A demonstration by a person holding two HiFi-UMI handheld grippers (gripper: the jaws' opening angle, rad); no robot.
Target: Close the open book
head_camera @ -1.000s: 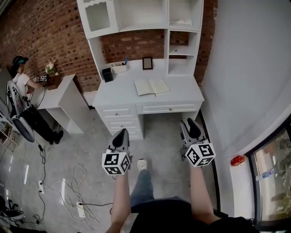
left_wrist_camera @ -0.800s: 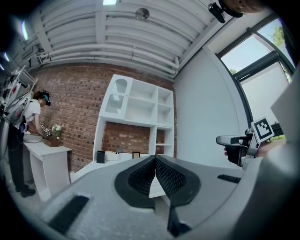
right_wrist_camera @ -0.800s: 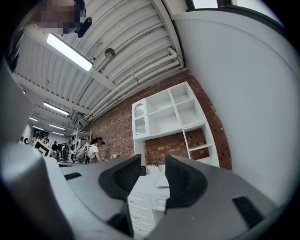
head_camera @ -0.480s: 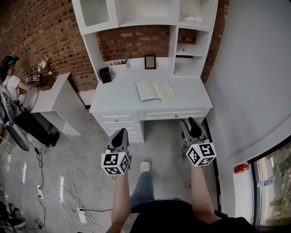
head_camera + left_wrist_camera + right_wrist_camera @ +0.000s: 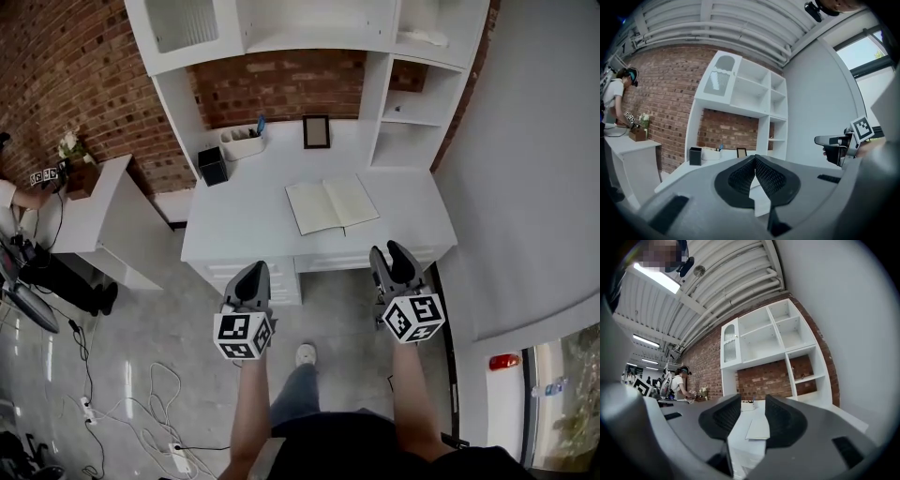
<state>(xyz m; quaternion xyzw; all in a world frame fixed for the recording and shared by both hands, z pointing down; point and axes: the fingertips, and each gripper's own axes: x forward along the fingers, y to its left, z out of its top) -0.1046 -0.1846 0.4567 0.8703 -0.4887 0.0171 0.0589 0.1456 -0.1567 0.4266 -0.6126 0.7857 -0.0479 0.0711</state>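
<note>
The book (image 5: 332,204) lies open and flat on the white desk (image 5: 242,225), pages up. It sits right of the middle and near the front edge, where a person standing there could reach it. Nothing rests on it, and the picture frame (image 5: 316,131) and the pen tray (image 5: 245,142) stand well back against the brick. Both tools are held level, short of the desk's front edge and well apart from the book. The left tongs (image 5: 251,272) have their tips pressed together with nothing between them, so I take that hand to be spare for now. The right tongs (image 5: 394,253) stand apart and empty. They point roughly at the book, probably to catch one cover's edge and fold it over. The closing itself has not begun.
</note>
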